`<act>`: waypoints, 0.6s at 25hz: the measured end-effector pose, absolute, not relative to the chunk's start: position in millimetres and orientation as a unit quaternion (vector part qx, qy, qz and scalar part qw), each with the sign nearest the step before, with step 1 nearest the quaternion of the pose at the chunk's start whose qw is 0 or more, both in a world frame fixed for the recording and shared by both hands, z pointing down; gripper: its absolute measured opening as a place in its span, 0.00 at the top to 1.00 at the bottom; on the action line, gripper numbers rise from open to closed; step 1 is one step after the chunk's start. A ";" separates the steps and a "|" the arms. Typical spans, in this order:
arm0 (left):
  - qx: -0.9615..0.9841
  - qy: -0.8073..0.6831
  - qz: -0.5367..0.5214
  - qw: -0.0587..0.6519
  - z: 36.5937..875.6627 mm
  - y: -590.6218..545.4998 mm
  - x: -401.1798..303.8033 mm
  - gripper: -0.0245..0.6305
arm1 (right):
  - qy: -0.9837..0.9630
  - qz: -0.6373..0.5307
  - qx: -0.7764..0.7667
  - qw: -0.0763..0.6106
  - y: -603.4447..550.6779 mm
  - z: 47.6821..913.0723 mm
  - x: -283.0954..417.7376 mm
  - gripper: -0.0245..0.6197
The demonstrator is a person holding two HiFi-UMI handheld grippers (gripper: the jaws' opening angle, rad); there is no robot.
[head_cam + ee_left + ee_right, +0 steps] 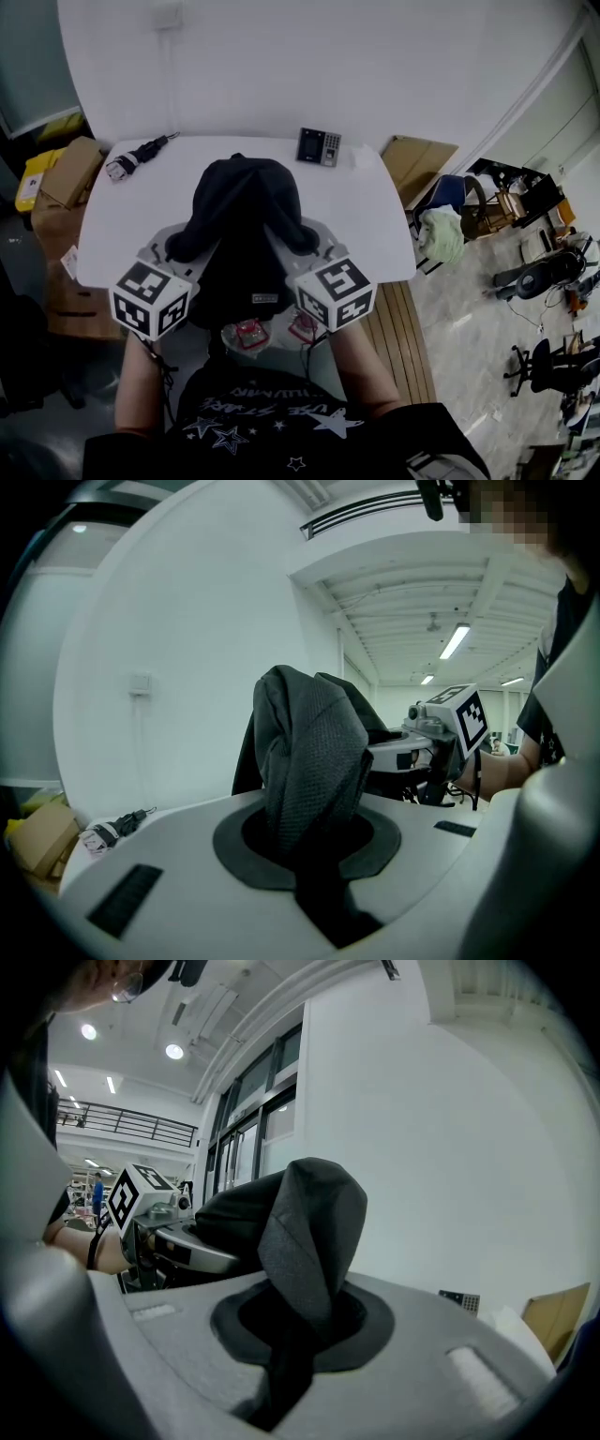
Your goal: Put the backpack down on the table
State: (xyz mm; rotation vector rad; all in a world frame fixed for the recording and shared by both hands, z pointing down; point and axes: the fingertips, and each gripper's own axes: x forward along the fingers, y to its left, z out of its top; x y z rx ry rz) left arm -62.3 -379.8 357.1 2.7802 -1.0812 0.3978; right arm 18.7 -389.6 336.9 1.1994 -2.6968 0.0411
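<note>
A black backpack (239,225) hangs between my two grippers, over the near edge of the white table (366,216). My left gripper (180,246) is shut on a fold of the bag's dark mesh fabric (309,761). On the other side, my right gripper (298,246) is shut on a fold of the black fabric (309,1232). Both jaw pairs pinch the cloth tightly. The bag's lower part drops below the table edge toward the person's body. The bag hides both grippers' tips in the head view.
On the table lie a black-and-silver tool with a cord (136,155) at the far left and a small keypad device (318,146) at the far middle. Cardboard boxes (70,171) stand left of the table, another box (412,164) and chairs to the right.
</note>
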 end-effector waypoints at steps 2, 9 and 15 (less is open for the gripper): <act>0.925 -0.351 0.130 0.068 353.4 -392.2 -67.2 0.87 | -0.908 0.014 0.408 0.097 -401.3 332.6 13.9 0.90; 0.934 -0.333 0.120 0.047 339.6 -446.2 -84.5 0.87 | -0.901 -0.007 0.425 0.092 -451.3 317.9 -3.1 0.90; 0.939 -0.322 0.117 0.037 343.2 -498.5 -101.5 0.87 | -0.893 -0.010 0.440 0.094 -500.5 321.4 -20.3 0.90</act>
